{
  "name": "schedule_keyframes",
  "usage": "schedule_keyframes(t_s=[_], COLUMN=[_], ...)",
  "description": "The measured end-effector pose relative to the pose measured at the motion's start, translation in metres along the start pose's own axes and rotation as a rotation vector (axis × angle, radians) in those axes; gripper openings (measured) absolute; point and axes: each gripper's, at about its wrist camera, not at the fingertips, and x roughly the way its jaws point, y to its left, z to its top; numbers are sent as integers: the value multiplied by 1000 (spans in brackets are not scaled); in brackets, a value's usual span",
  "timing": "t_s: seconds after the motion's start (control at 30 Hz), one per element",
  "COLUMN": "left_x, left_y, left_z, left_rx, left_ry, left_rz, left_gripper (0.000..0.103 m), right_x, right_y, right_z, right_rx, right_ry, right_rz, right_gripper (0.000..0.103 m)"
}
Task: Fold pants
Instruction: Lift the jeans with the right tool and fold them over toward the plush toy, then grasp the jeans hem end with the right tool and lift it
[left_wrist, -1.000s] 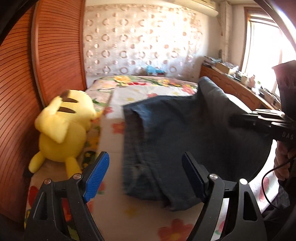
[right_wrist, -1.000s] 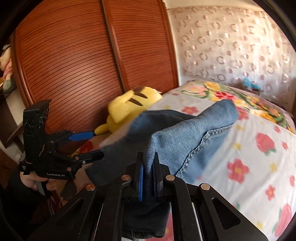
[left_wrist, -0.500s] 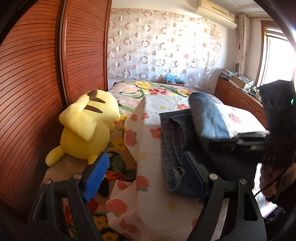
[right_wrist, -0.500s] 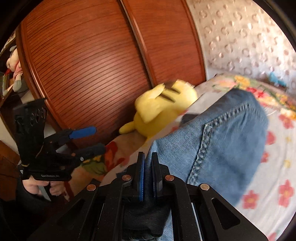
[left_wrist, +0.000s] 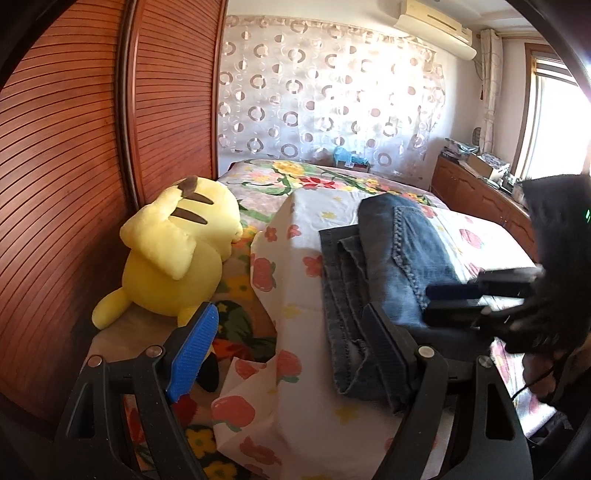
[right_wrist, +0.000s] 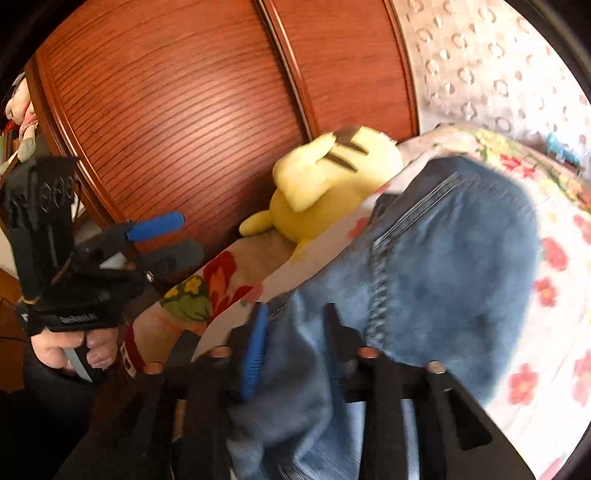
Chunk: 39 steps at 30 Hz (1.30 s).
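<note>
On the Bed, Jeans Folded

Atop a flowered bedspread (left_wrist: 295, 295), blue denim pants (left_wrist: 399, 266) lie doubled over in layers, stitched seam up, hems stacked at the near edge. The right gripper (right_wrist: 295, 332) has just been opening; denim sits loosely between its parted fingers. The left gripper (left_wrist: 291, 339) hangs wide apart, holding nothing, beside a yellow plush toy (left_wrist: 177, 254).

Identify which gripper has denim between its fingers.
The right gripper: the jeans lie between its just-opening fingers. The left gripper hangs open beside them.
</note>
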Motion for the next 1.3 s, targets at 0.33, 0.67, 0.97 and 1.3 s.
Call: schedule_keyframes(t_s=[0.33, 0.67, 0.97, 1.3], left_x=[21, 37, 32, 39], left_y=[-44, -60, -62, -46], left_z=[0, -22, -39, -35], left_rx=[3, 18, 36, -7], left_ry=[71, 170, 159, 160], left_rz=[-156, -203, -215, -164], left_gripper=[81, 49, 15, 59], right_x=[-16, 20, 33, 33], right_y=[-38, -67, -95, -126], right_z=[19, 38, 46, 30], right_rx=[-43, 54, 103, 178], right_ry=[-83, -63, -51, -15], right_rz=[-286, -323, -289, -225], right_gripper=[58, 67, 76, 83])
